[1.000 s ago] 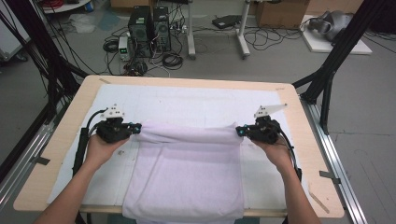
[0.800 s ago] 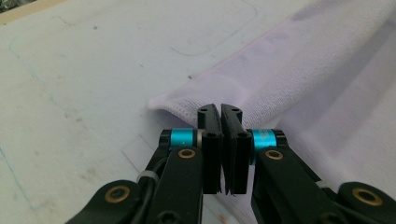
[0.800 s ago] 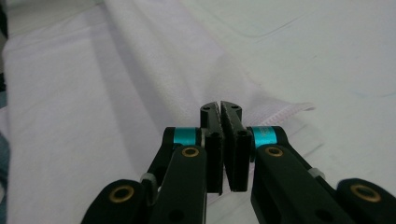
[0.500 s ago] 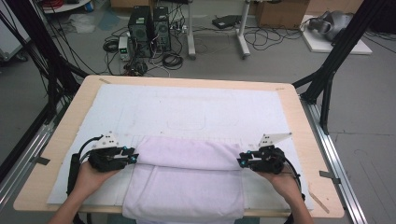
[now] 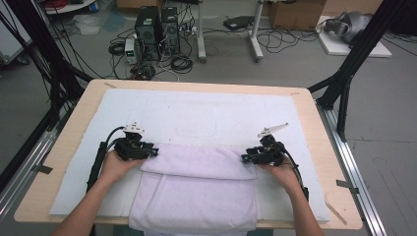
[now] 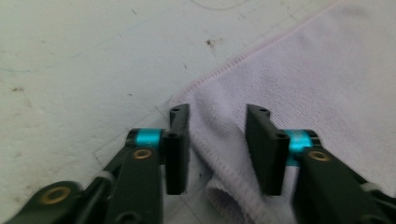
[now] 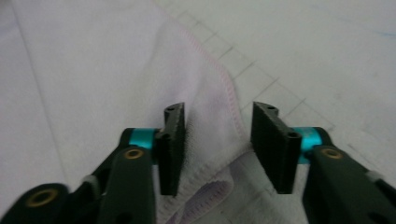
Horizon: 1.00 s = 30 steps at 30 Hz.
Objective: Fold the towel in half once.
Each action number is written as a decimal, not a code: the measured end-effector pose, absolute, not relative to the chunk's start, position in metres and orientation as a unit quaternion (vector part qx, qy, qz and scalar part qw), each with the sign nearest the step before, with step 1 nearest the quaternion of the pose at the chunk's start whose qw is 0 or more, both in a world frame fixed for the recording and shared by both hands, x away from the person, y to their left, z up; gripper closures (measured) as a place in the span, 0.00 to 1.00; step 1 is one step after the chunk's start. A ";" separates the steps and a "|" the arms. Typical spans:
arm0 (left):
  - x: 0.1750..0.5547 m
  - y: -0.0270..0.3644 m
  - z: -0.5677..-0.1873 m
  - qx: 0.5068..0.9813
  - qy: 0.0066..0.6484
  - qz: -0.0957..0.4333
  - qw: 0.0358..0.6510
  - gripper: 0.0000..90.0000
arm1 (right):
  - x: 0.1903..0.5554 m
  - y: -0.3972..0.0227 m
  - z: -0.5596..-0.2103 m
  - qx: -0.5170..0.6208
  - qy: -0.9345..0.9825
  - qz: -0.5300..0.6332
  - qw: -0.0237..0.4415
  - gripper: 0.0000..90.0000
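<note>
A: We note the lilac towel [image 5: 196,189] lies folded on the white mat [image 5: 196,113] at the desk's [image 5: 314,118] near edge, its front hanging over.

B: Left tool [image 5: 153,153] and right tool [image 5: 244,158] have just been opening; jaws straddle the fold's corners without pinching.

A: We judge it best to back both out level, so the fold isn't dragged.

One towel [image 5: 196,189], two grippers [image 5: 139,147] [image 5: 259,156]
</note>
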<state>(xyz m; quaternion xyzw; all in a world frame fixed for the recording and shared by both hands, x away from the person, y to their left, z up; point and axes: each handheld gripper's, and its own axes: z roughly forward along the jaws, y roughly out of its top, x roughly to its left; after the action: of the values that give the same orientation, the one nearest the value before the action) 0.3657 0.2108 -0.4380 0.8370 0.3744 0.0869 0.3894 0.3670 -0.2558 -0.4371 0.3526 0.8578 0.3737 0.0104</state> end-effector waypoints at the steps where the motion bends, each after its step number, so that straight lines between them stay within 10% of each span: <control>1: 0.365 0.208 -0.437 0.840 0.367 0.095 0.388 0.89 | 0.366 -0.254 -0.438 0.344 0.864 0.367 0.020 0.75; 4: 0.360 0.203 -0.436 0.844 0.356 0.117 0.383 0.94 | 0.364 -0.252 -0.433 0.324 0.871 0.368 0.029 0.88; 30: 0.327 0.217 -0.408 0.807 0.342 0.165 0.452 0.93 | 0.341 -0.252 -0.399 0.303 0.851 0.420 0.086 0.84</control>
<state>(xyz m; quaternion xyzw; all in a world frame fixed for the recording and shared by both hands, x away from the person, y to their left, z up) 0.3265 0.2172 -0.4077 0.8074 0.3415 0.1653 0.4519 0.3406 -0.2522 -0.3987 0.3028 0.8514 0.4195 0.0862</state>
